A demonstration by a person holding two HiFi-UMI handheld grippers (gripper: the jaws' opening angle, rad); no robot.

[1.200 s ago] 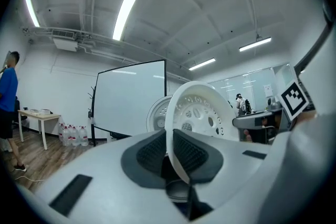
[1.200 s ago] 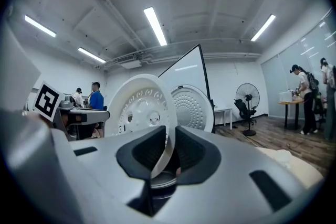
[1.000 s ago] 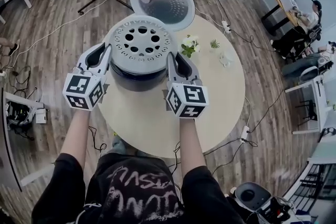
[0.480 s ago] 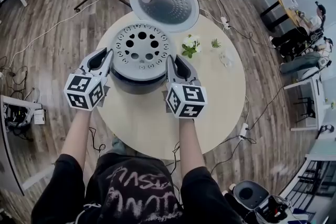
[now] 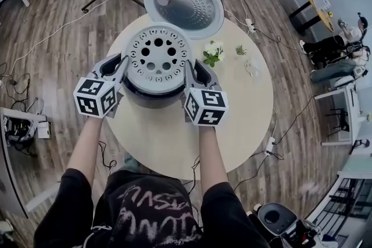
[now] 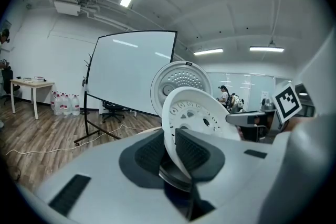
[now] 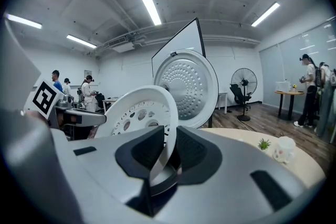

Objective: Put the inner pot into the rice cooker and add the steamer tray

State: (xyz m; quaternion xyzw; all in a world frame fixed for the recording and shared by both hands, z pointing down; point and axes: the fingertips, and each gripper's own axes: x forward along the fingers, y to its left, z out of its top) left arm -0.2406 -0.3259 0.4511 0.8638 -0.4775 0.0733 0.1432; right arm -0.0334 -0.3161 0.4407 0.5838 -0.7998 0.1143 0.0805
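Note:
The white perforated steamer tray (image 5: 158, 57) sits level on top of the dark rice cooker (image 5: 152, 97), whose lid (image 5: 185, 3) stands open behind it. The inner pot is hidden beneath the tray. My left gripper (image 5: 121, 62) is at the tray's left rim and my right gripper (image 5: 192, 67) at its right rim. In the left gripper view the tray's rim (image 6: 197, 113) lies between the jaws of the left gripper (image 6: 176, 147), which are opening, with a gap beside the rim. The right gripper (image 7: 169, 147) is opening too, the tray's rim (image 7: 139, 110) loose between its pads.
The cooker stands at the far side of a round wooden table (image 5: 174, 136). Two small plants (image 5: 210, 52) and a white cup (image 5: 251, 67) sit to its right. Cables run across the wooden floor, and a whiteboard stand (image 6: 131, 71) is behind.
Both grippers have sunk with the steamer tray, which has come down from above the cooker to rest on its top. The jaws have loosened around the rim.

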